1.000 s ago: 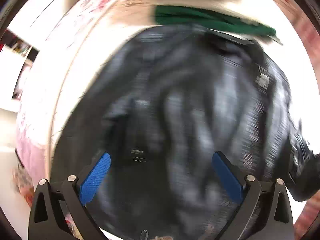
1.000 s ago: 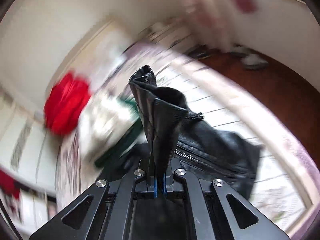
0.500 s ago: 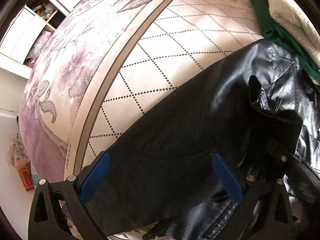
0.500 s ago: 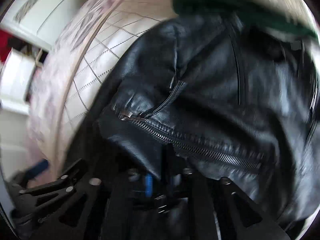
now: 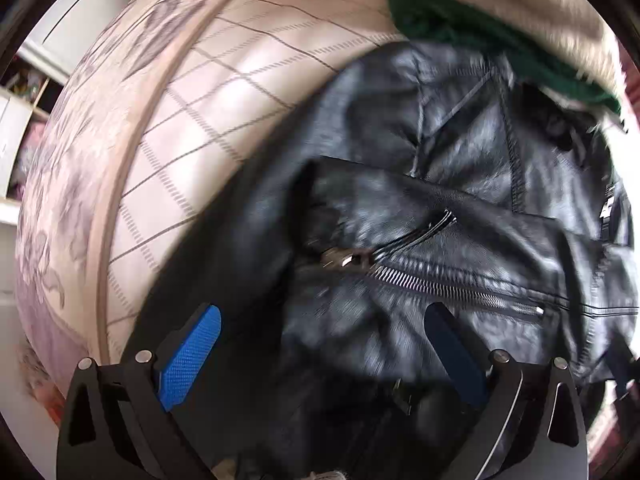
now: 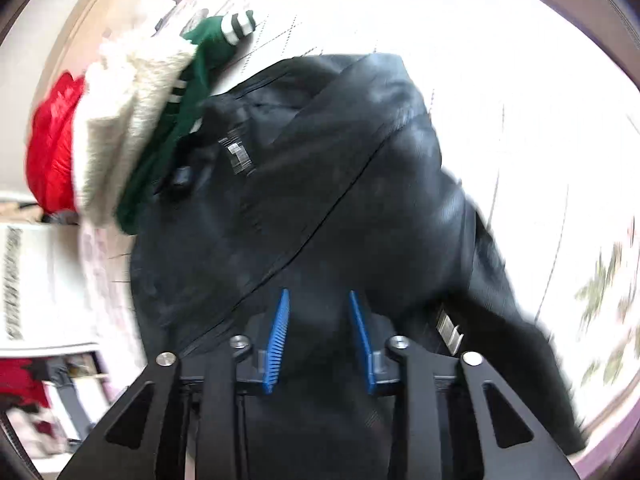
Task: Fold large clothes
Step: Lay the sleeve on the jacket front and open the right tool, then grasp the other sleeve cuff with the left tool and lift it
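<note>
A black leather jacket [image 5: 460,184] lies on the quilted bedspread [image 5: 224,92], with a silver zipper [image 5: 444,284] across its front. My left gripper [image 5: 320,332] is open and empty, its blue pads wide apart just above the jacket's near edge. In the right wrist view the jacket [image 6: 332,184] shows its dark lining and a small label [image 6: 238,156]. My right gripper [image 6: 320,320] is open, its blue pads apart with the jacket fabric beyond them; nothing is pinched.
A cream knit garment [image 5: 508,12] and a green garment [image 5: 448,20] lie piled at the jacket's far end; they also show in the right wrist view [image 6: 132,92], with a red garment [image 6: 52,148] behind. The bed's floral border [image 5: 60,200] drops off at the left.
My right gripper has let go of the jacket fold it was shut on and now stands open over the lining. The left gripper shifted over the jacket, staying open.
</note>
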A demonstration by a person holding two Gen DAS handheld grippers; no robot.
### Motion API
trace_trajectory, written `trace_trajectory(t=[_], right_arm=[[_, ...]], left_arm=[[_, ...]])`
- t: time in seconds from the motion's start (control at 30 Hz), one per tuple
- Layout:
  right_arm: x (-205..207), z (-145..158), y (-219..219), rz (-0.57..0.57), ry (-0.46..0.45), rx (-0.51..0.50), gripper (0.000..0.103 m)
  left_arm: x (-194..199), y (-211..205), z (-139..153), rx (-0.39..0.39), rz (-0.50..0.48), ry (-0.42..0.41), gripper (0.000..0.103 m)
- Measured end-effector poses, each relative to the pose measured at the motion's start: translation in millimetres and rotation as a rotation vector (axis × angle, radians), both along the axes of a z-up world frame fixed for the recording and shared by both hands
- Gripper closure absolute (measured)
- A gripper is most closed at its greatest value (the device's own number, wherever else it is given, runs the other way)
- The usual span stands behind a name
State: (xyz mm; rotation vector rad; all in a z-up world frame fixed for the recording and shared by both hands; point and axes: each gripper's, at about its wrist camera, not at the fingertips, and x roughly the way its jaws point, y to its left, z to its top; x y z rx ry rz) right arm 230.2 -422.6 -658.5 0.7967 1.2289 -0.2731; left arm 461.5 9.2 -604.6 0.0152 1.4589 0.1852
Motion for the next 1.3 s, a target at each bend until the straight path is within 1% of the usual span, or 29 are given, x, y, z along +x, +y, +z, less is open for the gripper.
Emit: trace_trajectory(t=[0.03,0.07,0.1,0.17,0.2,0.27,0.3,0.37,0.4,0.47,0.53,0.57,0.6,0.67,0.77,0.83,0.87,0.9,0.93,1.0,1.07,1.13,1.17,1.2,1.23,1.27,1.3], right_arm=[[8.6,-6.1,-2.9,0.014,0.023,-0.057,0.083],[19.1,-9.5,-7.3,0.015,0.041,-0.094,0.098],[22.1,-15.8,-16.4,0.012,0.058,-0.13,0.103],[27.9,-25.6,-26.5,0.005,0.066,-0.143,0.103],[31.7,-29.3,-28.3,0.027,0.085,-0.152,0.103],[34.7,-22.7,-24.8,0.063,0.132,-0.197,0.103],[37.7,-16.8,-19.3,0.092,0.158,-0.232,0.103],[41.7,-3.1,-1.0,0.205,0.219,-0.365,0.102],[41.1,-1.5,5.0,0.242,0.243,-0.398,0.098],[37.4,-7.2,14.7,0.318,0.289,-0.457,0.098],[35.0,-15.3,20.5,0.369,0.306,-0.506,0.098],[33.8,-20.2,23.2,0.399,0.318,-0.533,0.098],[33.0,-24.3,25.9,0.428,0.329,-0.559,0.098],[31.9,-27.6,30.8,0.456,0.336,-0.603,0.098],[27.0,-23.9,32.9,0.481,0.352,-0.643,0.098],[24.8,-12.0,35.1,0.481,0.326,-0.637,0.098],[23.8,-7.7,37.5,0.487,0.307,-0.624,0.095],[21.7,-6.2,39.4,0.498,0.303,-0.617,0.086],[18.2,-7.2,39.7,0.509,0.307,-0.623,0.081],[11.2,-12.2,43.2,0.532,0.334,-0.638,0.08],[9.0,-11.9,45.3,0.525,0.349,-0.646,0.08],[6.7,-1.4,47.5,0.522,0.335,-0.606,0.079],[3.6,6.2,51.2,0.515,0.329,-0.59,0.071],[7.0,9.4,57.4,0.519,0.327,-0.589,0.052],[5.9,15.6,67.0,0.53,0.324,-0.588,0.042],[8.2,21.7,81.0,0.537,0.319,-0.578,0.033],[5.6,26.4,88.9,0.536,0.315,-0.556,0.033]], left_arm=[[3.7,-5.7,-9.7,0.02,-0.014,0.009,0.0],[7.0,-10.5,-16.8,0.035,-0.02,0.018,0.0],[10.3,-12.5,-22.6,0.042,-0.017,0.017,0.0],[15.2,-15.7,-26.9,0.05,-0.009,0.02,0.0],[16.3,-17.0,-27.4,0.057,-0.006,0.022,0.0],[16.8,-18.8,-28.7,0.077,-0.003,0.021,0.0],[16.2,-19.9,-27.7,0.085,-0.003,0.018,0.0],[12.6,-24.6,-22.3,0.095,0.008,0.011,0.0],[12.0,-22.3,-22.3,0.097,0.012,0.009,0.0],[10.1,-20.4,-24.1,0.109,0.011,0.01,0.0],[7.3,-20.2,-22.5,0.115,0.012,0.01,0.0],[8.9,-29.1,-21.1,0.119,0.011,0.012,0.0],[9.3,-29.1,-22.4,0.122,0.009,0.012,0.0],[9.9,-28.4,-25.8,0.126,0.008,0.01,0.0],[10.4,-29.3,-26.5,0.125,0.008,0.006,0.0],[9.3,-28.7,-23.4,0.117,0.014,0.005,0.0],[8.4,-28.1,-21.4,0.112,0.019,0.005,0.0],[7.8,-27.4,-19.3,0.109,0.021,0.005,0.0],[7.3,-27.0,-18.8,0.109,0.022,0.006,0.0],[7.4,-24.6,-17.2,0.105,0.024,0.011,0.0],[5.1,-21.5,-9.9,0.096,0.034,0.01,0.0],[-2.1,-14.2,3.8,0.079,0.053,-0.014,0.0],[-8.3,-8.6,10.8,0.064,0.068,-0.025,0.0],[-15.2,-0.3,16.4,0.05,0.088,-0.024,0.0],[-22.4,7.0,20.3,0.035,0.108,-0.019,0.0],[-32.5,16.5,25.4,0.015,0.138,-0.011,0.0],[-48.3,31.2,33.3,-0.005,0.183,0.001,0.0]])
